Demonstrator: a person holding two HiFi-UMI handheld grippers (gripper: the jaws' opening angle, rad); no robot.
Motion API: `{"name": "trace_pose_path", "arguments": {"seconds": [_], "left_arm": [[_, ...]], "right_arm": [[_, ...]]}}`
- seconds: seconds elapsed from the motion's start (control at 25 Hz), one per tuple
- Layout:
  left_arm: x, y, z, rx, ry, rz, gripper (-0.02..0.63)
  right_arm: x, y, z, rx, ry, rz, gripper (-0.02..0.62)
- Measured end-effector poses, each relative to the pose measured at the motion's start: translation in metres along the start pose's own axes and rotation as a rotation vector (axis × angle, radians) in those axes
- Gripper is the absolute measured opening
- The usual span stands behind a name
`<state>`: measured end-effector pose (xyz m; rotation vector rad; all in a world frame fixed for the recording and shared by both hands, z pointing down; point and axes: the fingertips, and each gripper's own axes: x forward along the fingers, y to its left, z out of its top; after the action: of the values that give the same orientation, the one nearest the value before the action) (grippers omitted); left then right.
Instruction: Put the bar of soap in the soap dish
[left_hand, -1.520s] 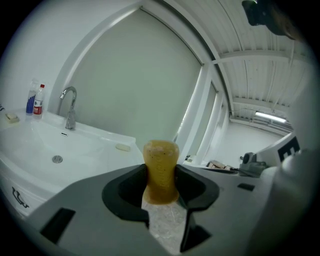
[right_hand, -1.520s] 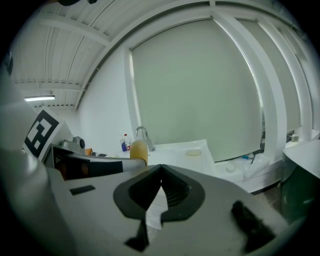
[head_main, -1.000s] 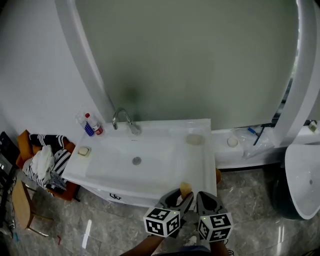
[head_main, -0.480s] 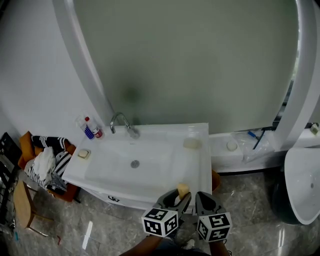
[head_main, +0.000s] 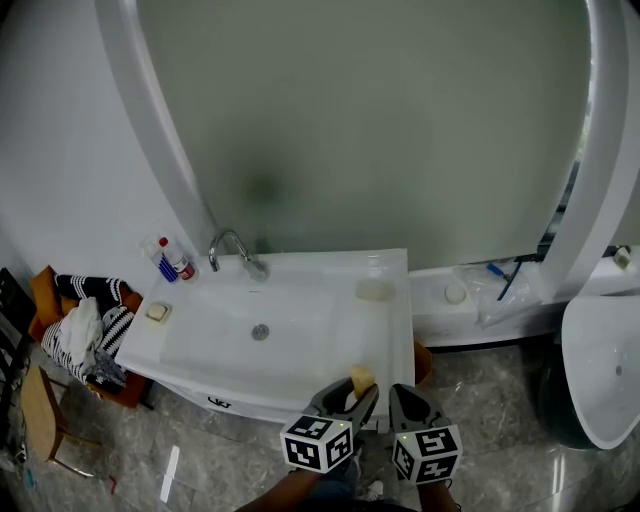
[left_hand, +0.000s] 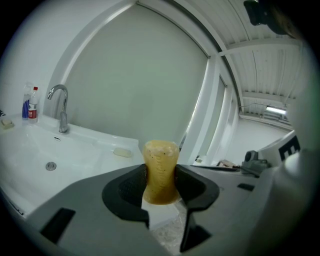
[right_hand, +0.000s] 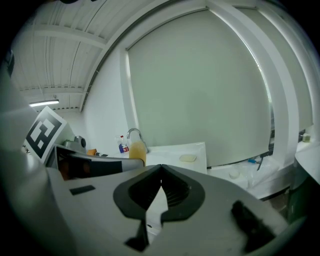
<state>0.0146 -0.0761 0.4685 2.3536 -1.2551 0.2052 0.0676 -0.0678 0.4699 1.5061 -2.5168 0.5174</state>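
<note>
My left gripper (head_main: 357, 393) is shut on a yellowish bar of soap (head_main: 361, 379), which stands upright between the jaws (left_hand: 160, 170) just in front of the white sink's front rim (head_main: 400, 345). A pale oval soap dish (head_main: 373, 290) lies on the sink's back right corner; the left gripper view (left_hand: 122, 152) and the right gripper view (right_hand: 188, 158) show it too. My right gripper (head_main: 402, 396) is close beside the left one, its jaws meeting with nothing in them (right_hand: 160, 173). The soap (right_hand: 137, 152) shows to its left.
A chrome faucet (head_main: 229, 247) stands at the sink's back, with small bottles (head_main: 170, 261) to its left. A small beige item (head_main: 157, 312) rests on the sink's left rim. Striped clothes (head_main: 88, 322) lie piled at the left. A low white ledge (head_main: 470, 295) and a white basin (head_main: 603, 360) are at the right.
The sink has drifted slightly left and up in the head view. Both grippers stay by its front edge, the left still shut on the soap.
</note>
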Motion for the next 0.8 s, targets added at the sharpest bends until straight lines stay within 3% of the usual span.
{"name": "trace_pose_path", "arguments": {"seconds": [0.36,0.8], "left_arm": [[0.023,0.011,0.016,0.039,0.008,-0.01,0.184],[0.061,0.037,0.05,0.146,0.031,-0.031,0.184]], "right_arm": [[0.022,-0.012,0.01,-0.009,0.007,-0.001,0.012],[0.067,-0.029,0.03,-0.018,0.006,-0.004,0.012]]}}
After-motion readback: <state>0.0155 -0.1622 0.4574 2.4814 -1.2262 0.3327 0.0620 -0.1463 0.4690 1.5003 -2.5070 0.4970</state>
